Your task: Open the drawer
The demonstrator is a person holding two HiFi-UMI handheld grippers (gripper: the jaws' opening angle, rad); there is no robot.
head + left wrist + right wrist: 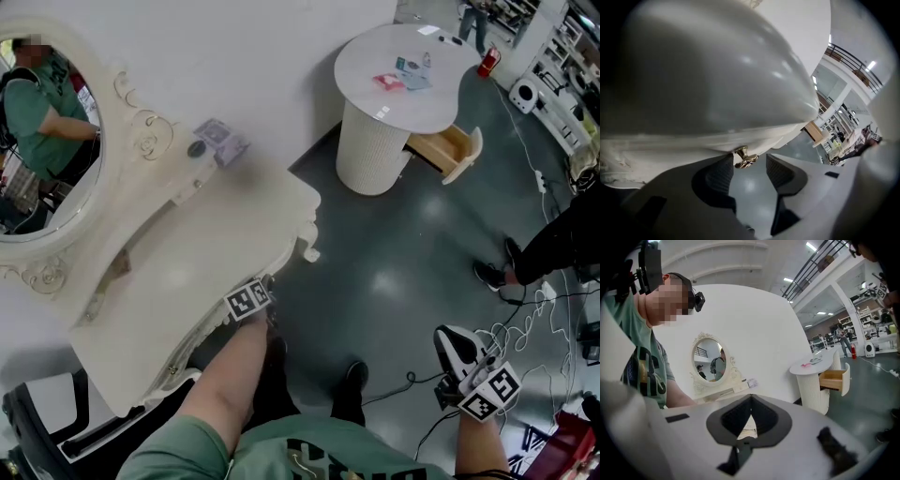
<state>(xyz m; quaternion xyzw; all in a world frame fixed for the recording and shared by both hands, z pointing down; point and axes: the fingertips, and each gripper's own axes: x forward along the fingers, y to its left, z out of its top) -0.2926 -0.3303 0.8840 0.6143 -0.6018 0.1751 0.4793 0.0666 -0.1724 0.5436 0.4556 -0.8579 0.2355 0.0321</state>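
**Left tool lined up on the drawer knob, not grabbing yet**

Closest in, the right tool [751, 400] is low on the right over the grey floor [394, 281]. It's clenched tip to tip with nothing in it.

The left tool [750, 169] is tucked in at the front edge of the cream counter [234, 225], pointing down at an angle. It's spread wide, and the little brass knob [746, 157] sits in the gap, close to the left pad [723, 174]. Neither pad presses on it. That knob hangs off the drawer [684, 146], just under the counter's lip.

Further back there's an oval mirror [47, 141] on the counter. Way across the floor a round white counter [403, 84] has its wooden drawer [448, 150] pulled out.
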